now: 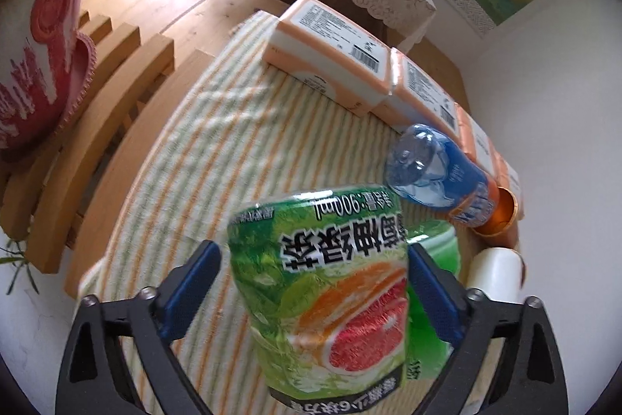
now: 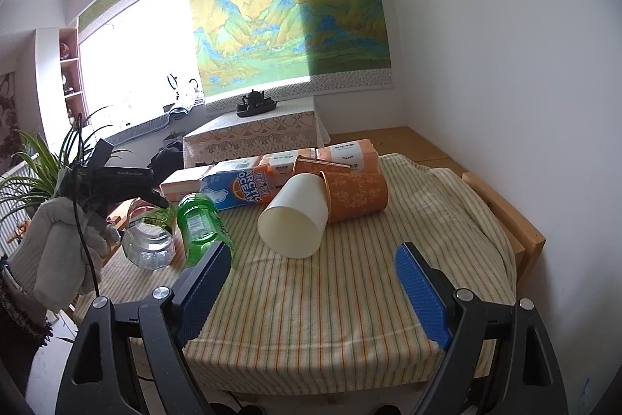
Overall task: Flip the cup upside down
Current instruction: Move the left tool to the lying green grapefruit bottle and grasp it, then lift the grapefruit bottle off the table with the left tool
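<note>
A white paper cup (image 2: 293, 224) lies on its side on the striped cloth (image 2: 311, 317), one round end toward me. An orange patterned cup (image 2: 357, 197) lies on its side against it, and a second orange cup (image 2: 315, 164) sits behind. My right gripper (image 2: 314, 255) is open just in front of the white cup, not touching it. My left gripper (image 1: 313, 249) is shut on a green-labelled bottle (image 1: 322, 298), which it holds upside down. In the left wrist view the white cup (image 1: 495, 271) and an orange cup (image 1: 501, 211) show at the right edge.
A blue bottle (image 2: 237, 189) and a green bottle (image 2: 202, 228) lie on the cloth left of the cups. Orange tissue packs (image 2: 350, 152) line the far side. A red-and-white vase (image 1: 39, 45) stands on wooden slats, and a plant (image 2: 35, 177) is at the left.
</note>
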`<state>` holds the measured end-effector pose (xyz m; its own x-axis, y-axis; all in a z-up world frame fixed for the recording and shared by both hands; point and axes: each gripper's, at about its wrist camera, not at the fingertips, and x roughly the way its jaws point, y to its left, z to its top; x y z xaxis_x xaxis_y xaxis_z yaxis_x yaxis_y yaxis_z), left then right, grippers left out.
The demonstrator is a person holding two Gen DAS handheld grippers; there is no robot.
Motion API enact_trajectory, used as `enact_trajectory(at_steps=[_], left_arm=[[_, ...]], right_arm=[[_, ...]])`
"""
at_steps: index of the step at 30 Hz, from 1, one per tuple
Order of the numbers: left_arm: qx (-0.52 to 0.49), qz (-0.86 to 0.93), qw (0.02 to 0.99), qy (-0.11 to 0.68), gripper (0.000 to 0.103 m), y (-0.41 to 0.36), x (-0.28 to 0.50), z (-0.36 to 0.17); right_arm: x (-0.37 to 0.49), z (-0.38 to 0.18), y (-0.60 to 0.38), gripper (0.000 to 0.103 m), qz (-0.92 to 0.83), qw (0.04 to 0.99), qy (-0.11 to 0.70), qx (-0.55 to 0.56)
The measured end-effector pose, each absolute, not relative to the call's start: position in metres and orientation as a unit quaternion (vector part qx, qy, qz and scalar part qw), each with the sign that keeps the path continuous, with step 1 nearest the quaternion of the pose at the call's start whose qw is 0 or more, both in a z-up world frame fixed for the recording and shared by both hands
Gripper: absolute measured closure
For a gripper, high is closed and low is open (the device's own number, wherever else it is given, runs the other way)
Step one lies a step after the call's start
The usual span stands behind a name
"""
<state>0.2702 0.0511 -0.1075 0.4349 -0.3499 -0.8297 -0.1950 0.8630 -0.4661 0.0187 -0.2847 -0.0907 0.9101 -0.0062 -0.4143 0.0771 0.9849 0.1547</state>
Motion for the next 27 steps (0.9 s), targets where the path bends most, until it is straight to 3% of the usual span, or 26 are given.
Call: enact_trajectory(at_steps=[16, 27], left_arm=[[-0.230, -0.104, 0.804, 0.538, 0.014, 0.041, 0.232, -0.075], [-0.175, -0.181, 0.765, 0.593, 0.014, -0.029, 0.194, -0.083]], right_arm=[[0.021, -0.095, -0.291, 0.019, -0.018, 0.973, 0.212, 0.095], [0.016, -0.099, -0.302, 0.019, -0.025, 0.971, 0.211, 0.111]])
